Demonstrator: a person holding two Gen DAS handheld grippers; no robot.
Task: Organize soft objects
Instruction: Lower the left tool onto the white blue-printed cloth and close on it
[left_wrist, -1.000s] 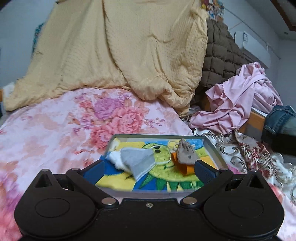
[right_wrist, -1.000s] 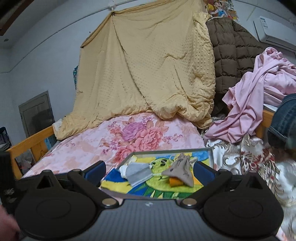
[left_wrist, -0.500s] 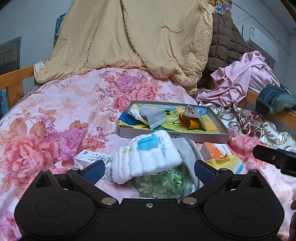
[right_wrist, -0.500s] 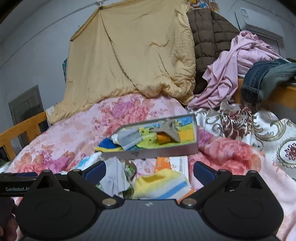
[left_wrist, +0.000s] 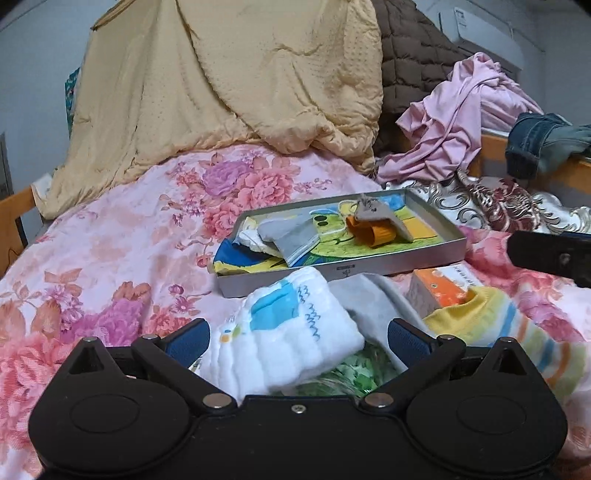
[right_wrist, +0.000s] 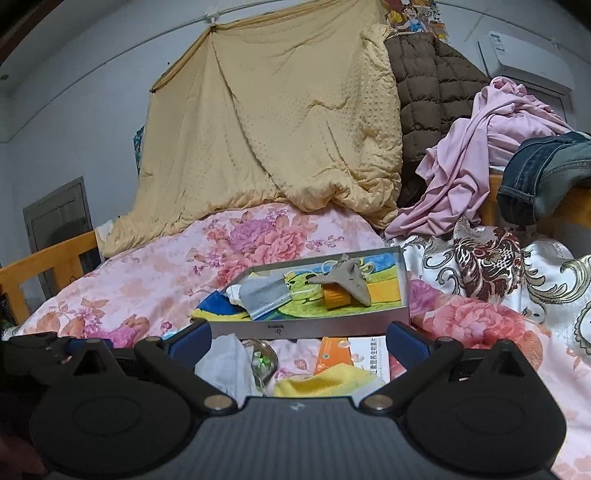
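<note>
White quilted cloth (left_wrist: 288, 339): on bed (left_wrist: 122, 251), just before metal tray (left_wrist: 369, 264), between spread fingers of left tool (left_wrist: 297, 338), not pinched. Light, limp, compressible, non-fragile; best taken at thick folded edge, else likely to unfold. Yellow striped cloth (right_wrist: 325, 384): below right tool (right_wrist: 299, 339), also spread, empty. Tray holds grey cloth (left_wrist: 288, 236), taupe item (left_wrist: 376, 214).
Versus half second ago: left view nearer cloth; right tool lower, closer to tray.
</note>
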